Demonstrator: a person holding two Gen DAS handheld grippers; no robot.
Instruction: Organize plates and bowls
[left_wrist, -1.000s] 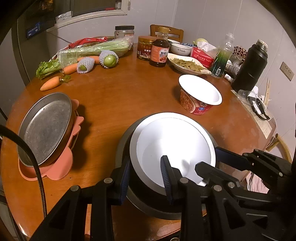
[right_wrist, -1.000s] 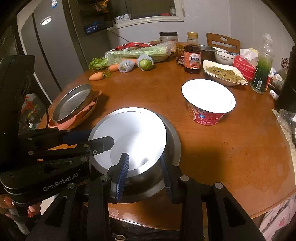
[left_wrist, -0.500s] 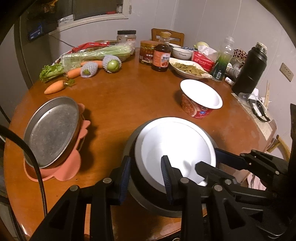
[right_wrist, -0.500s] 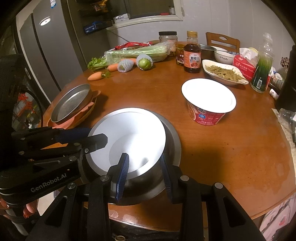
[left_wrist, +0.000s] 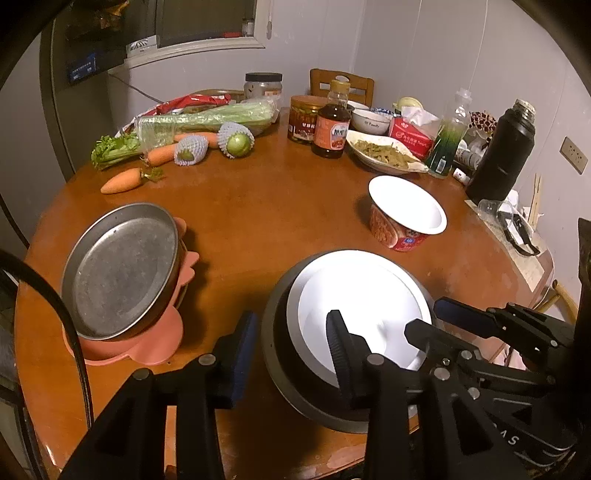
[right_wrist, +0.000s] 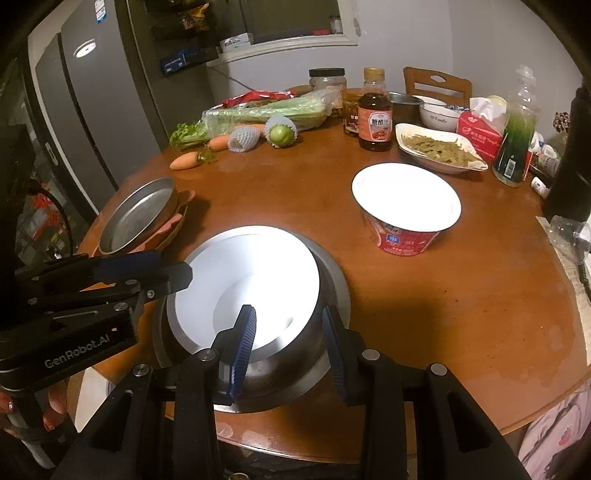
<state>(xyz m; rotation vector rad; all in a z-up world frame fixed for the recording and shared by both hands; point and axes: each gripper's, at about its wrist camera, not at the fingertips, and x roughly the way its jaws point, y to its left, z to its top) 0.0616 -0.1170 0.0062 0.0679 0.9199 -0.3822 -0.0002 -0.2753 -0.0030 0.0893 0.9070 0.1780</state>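
The white bowl (left_wrist: 354, 306) sat nested in the steel bowl (left_wrist: 275, 332) at the table's (left_wrist: 258, 206) 6 o'clock edge, with both claws astride the stack's near rim. The left claw (left_wrist: 291, 343) straddled the rim at about 7 o'clock, one finger outside the steel wall, the other inside the white bowl; its jaws were opening, and the outer pad stood clear of the wall. The right claw (right_wrist: 288, 343) straddled the rim at 5 o'clock, jaws also opening, pads near but seemingly not pressing. The metal pan (left_wrist: 118, 269) on the pink plate (left_wrist: 147, 347) lay toward 9 o'clock, nearer the left claw; the red cup (right_wrist: 406, 210) toward 2 o'clock, nearer the right.
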